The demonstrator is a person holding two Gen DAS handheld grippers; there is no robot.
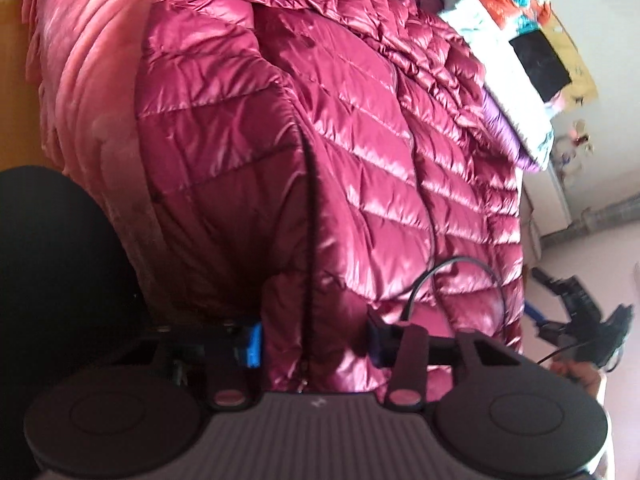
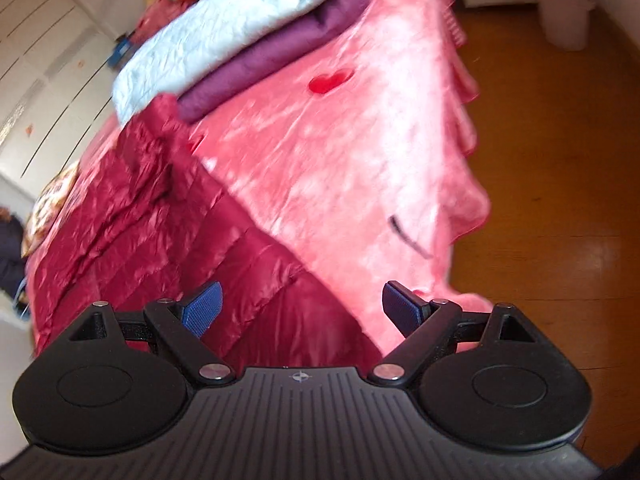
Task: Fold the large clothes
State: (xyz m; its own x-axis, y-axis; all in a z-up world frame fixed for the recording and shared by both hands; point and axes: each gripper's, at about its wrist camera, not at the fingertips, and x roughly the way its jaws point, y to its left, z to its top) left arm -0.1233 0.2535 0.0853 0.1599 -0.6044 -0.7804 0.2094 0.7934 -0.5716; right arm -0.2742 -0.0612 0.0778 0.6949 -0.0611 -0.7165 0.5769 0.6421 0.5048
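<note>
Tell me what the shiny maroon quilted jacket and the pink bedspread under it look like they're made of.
Shiny maroon quilted jacket: probably thin nylon or polyester shell with padded fill; glossy, crinkled, puffed between stitched rows. Pink bedspread: seemingly plush velvet or fleece; soft, patchy sheen, with a red heart motif.

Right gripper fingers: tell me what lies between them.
Nothing is gripped by the right gripper; the right wrist view shows the jacket edge and pink bedspread beyond.

A shiny magenta quilted down jacket [image 2: 132, 216] lay on a pink plush bedspread [image 2: 340, 152]. Toward eleven o'clock in the right wrist view, a pale quilted folded blanket [image 2: 208, 36] sat on a purple folded cloth [image 2: 276, 60], just beside the jacket's far end. A wooden plank floor [image 2: 552, 160] lay at three o'clock.
</note>
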